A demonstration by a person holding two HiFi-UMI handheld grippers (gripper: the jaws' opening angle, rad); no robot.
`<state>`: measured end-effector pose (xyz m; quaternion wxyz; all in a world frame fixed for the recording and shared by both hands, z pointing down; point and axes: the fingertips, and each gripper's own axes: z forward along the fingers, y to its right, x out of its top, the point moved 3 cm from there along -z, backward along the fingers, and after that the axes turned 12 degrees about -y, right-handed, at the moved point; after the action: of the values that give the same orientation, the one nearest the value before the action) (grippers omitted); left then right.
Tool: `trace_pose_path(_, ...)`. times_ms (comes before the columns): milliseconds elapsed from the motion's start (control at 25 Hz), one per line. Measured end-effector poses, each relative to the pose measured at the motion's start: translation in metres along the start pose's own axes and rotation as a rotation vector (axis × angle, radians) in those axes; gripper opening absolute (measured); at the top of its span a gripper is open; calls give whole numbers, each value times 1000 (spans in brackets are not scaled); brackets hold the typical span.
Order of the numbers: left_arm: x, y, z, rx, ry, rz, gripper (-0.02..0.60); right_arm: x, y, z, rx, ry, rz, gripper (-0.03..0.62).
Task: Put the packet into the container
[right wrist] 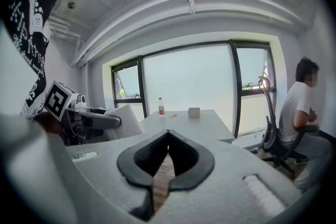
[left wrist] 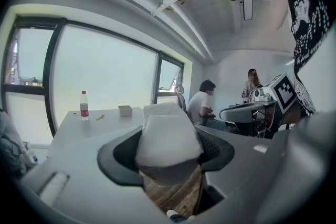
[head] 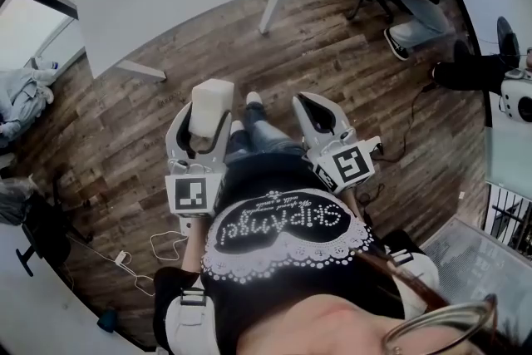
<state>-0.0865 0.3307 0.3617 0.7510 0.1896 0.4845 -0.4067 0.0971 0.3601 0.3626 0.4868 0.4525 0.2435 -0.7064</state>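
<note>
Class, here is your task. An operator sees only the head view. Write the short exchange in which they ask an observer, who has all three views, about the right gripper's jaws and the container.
Operator: Is the right gripper carrying anything?
Observer: No. The right gripper view shows its jaws meeting tip to tip, with nothing between them.
Operator: And where is the container?
Observer: The left gripper view shows it, small and white, on the table, right of the bottle and the yellow pen.
</note>
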Motion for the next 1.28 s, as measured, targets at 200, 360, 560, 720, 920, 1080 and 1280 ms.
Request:
trace_pose_path(200, 24, -12, 22, 53, 33, 0, 278, 26, 24, 23, 32, 21, -54, -3)
trace_pose_path(360, 37, -20, 39, 77, 50, -10, 278, 39, 41, 42, 55, 23, -68, -3)
trace_pose_path(560, 43, -28, 57, 107, 54, -30, 278, 52, 56, 63, 89, 35, -93, -3)
trace_pose_path(720, 51, -35, 70, 138, 71, -29, 278, 60, 64, 77, 128, 48, -102, -3)
trace_pose_path(920, 66, -37, 85, 158, 95, -37, 278, 71, 80, 86, 153, 62, -96, -3)
trace_pose_path(1080, 68, -38, 95, 167, 86, -27, 278, 72, 91, 93, 155, 53, -96, -3)
trace_pose_path(1280, 71, -39, 100, 167, 99, -33, 278, 73, 91, 97, 170, 54, -84, -3)
